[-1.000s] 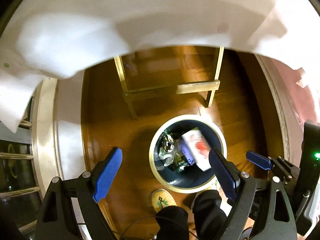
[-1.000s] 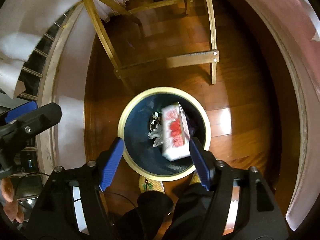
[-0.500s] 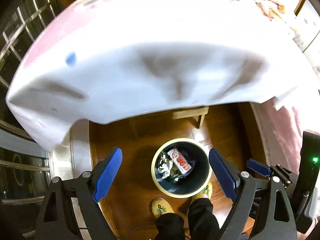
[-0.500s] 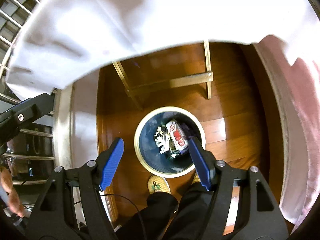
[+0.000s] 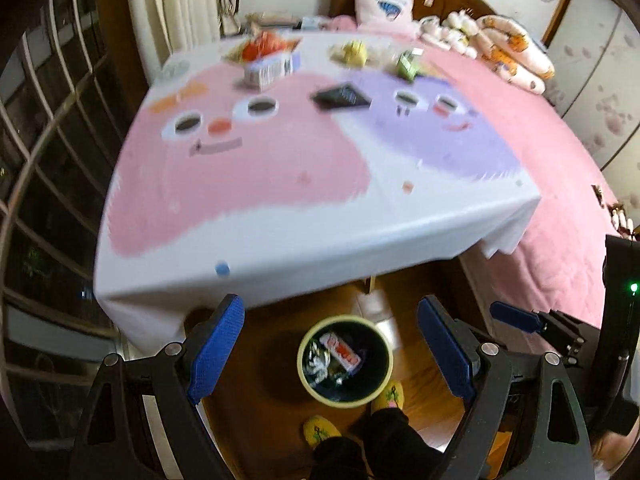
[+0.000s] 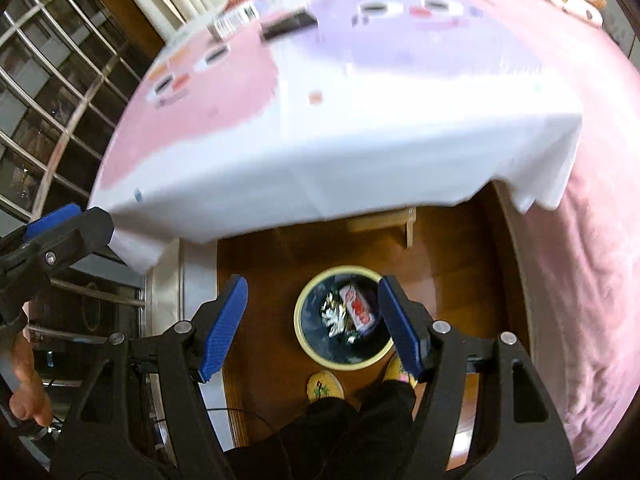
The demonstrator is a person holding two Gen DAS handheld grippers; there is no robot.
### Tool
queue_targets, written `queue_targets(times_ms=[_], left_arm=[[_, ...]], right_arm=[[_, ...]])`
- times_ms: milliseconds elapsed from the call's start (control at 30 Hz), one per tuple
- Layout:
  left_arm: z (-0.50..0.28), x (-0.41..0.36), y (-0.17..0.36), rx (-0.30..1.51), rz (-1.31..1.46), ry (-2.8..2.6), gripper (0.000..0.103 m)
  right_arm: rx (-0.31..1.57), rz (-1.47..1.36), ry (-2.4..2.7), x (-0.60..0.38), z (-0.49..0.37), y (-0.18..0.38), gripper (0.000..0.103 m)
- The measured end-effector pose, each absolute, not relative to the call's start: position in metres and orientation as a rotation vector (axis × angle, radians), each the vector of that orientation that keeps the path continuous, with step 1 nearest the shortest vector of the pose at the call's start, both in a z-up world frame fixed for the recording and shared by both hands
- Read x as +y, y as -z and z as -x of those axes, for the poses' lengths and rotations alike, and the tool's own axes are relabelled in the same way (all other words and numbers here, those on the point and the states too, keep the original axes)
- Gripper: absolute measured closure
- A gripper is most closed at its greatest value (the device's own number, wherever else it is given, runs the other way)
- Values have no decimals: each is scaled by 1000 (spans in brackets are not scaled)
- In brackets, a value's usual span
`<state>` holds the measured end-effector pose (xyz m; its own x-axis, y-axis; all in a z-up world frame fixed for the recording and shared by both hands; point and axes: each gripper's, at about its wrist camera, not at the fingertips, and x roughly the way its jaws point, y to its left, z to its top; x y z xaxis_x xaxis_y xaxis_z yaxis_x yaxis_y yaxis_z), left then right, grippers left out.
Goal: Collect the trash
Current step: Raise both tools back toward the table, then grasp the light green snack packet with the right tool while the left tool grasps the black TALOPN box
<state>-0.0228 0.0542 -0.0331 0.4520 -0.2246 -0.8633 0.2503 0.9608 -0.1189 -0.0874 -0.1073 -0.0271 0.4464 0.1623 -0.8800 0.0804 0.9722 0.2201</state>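
Observation:
A dark round bin with a pale rim (image 5: 310,384) (image 6: 300,334) stands on the wooden floor below the table; a red and white box (image 5: 342,353) (image 6: 358,307) and crumpled foil lie in it. My left gripper (image 5: 332,354) and my right gripper (image 6: 313,326) are both open and empty, high above the bin. On the table's far side lie a barcoded box (image 5: 269,69) (image 6: 236,20), a black packet (image 5: 341,97) (image 6: 289,25), a yellow wad (image 5: 352,53) and a green packet (image 5: 407,65).
The table wears a pink, purple and white cloth (image 5: 280,184) (image 6: 340,120) that hangs over its near edge. A pink bed (image 5: 560,184) lies to the right, a window with bars (image 5: 44,160) to the left. The person's yellow slippers (image 5: 320,432) stand by the bin.
Both grippers have risen from just above the bin to above the table's edge, so the tabletop and its litter have come into view. The red and white box has dropped into the bin.

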Motion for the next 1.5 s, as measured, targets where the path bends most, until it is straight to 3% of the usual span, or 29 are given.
queue_targets(times_ms=[300, 567, 800, 933, 1267, 1500], left_arm=[[-6, 59, -41, 916, -49, 300, 14], [-52, 56, -59, 922, -48, 273, 14], [-112, 40, -27, 1019, 7, 201, 14], [-157, 27, -8, 1058, 50, 143, 19], [-284, -24, 45, 1205, 221, 4, 19], [-326, -31, 84, 1275, 278, -88, 20]], right_arm=[[991, -197, -14, -114, 67, -52, 38], [915, -213, 34, -142, 34, -90, 38], [908, -204, 12, -174, -37, -94, 38], [936, -208, -17, -200, -94, -79, 38], [1027, -237, -49, -284, -258, -50, 38], [1082, -258, -59, -307, -354, -20, 38]])
